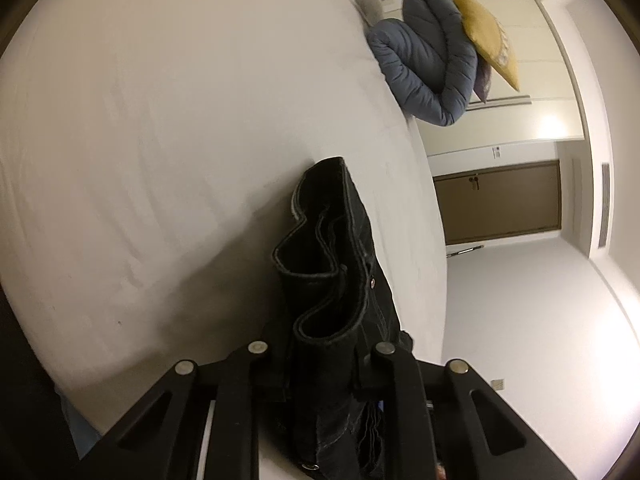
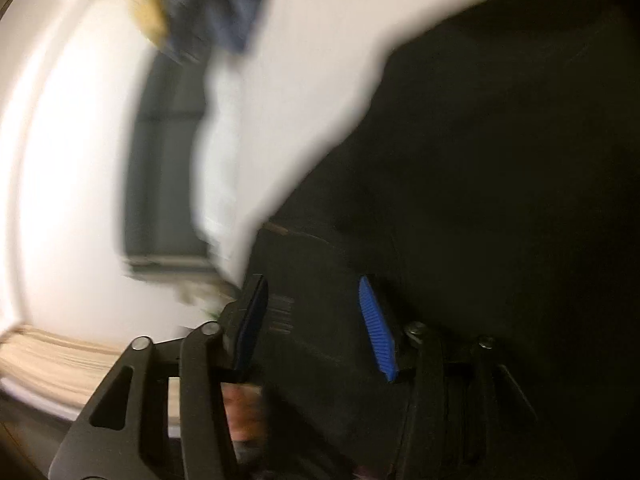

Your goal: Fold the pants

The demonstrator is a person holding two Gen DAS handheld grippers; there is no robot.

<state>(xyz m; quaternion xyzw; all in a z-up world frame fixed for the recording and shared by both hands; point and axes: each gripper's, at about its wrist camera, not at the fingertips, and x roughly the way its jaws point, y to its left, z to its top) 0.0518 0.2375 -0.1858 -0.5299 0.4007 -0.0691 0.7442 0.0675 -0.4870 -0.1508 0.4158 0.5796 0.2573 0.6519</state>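
Fingers (image 1: 280, 376) of your left gripper (image 1: 320, 364) pinched the bunched black pants (image 1: 340, 264) above the white bed (image 1: 160, 140); right gripper (image 2: 316, 328) fingers stood half spread with dark cloth between them, grip uncertain through blur. Risk: thick layers could slip out and skew the fold.

No readable text, brand, number or sign in either view. Small white sticker (image 1: 497, 153) on the wall above the brown door (image 1: 500, 202), right of centre in the left wrist view, print too small to read. Right wrist view too blurred for any lettering.
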